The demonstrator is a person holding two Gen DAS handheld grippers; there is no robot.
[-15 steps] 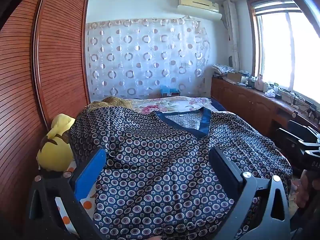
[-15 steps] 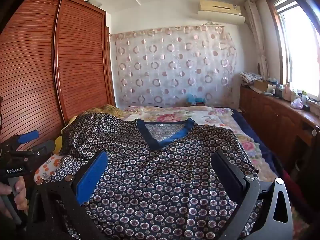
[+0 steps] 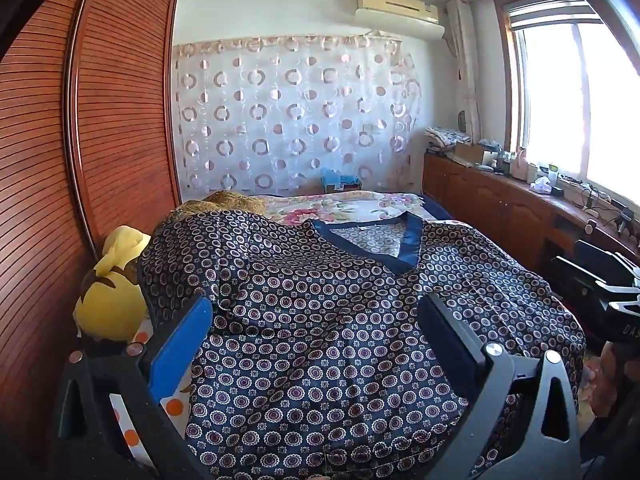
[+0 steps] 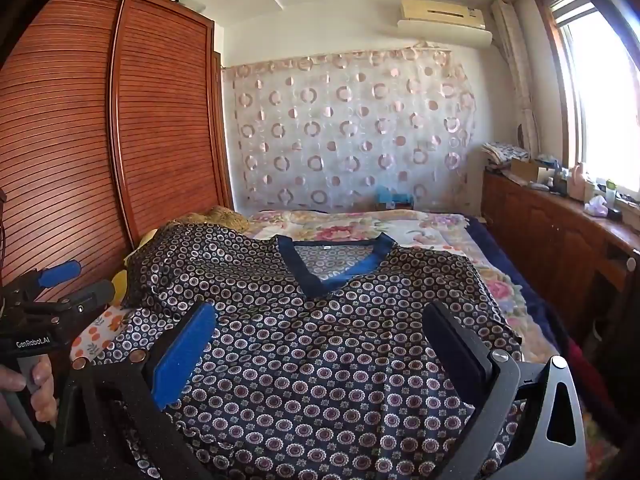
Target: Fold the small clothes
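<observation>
A dark navy top [image 3: 320, 320] printed with small circles lies spread face up on the bed, its blue V-neck collar [image 3: 404, 248] toward the far end. It also shows in the right wrist view [image 4: 320, 340]. My left gripper [image 3: 316, 336] is open and empty, hovering over the top's lower left part. My right gripper [image 4: 320, 344] is open and empty over the lower middle. The left gripper also shows at the left edge of the right wrist view [image 4: 48, 300]. The right gripper shows at the right edge of the left wrist view [image 3: 600, 280].
A yellow plush toy [image 3: 112, 300] sits at the bed's left edge against the wooden wardrobe [image 3: 100, 140]. A floral bedspread [image 4: 400, 228] covers the far bed. A wooden cabinet [image 4: 560, 232] with clutter runs along the right under the window.
Both grippers have shifted slightly over the top, and the views have tilted a little. The top lies as before.
</observation>
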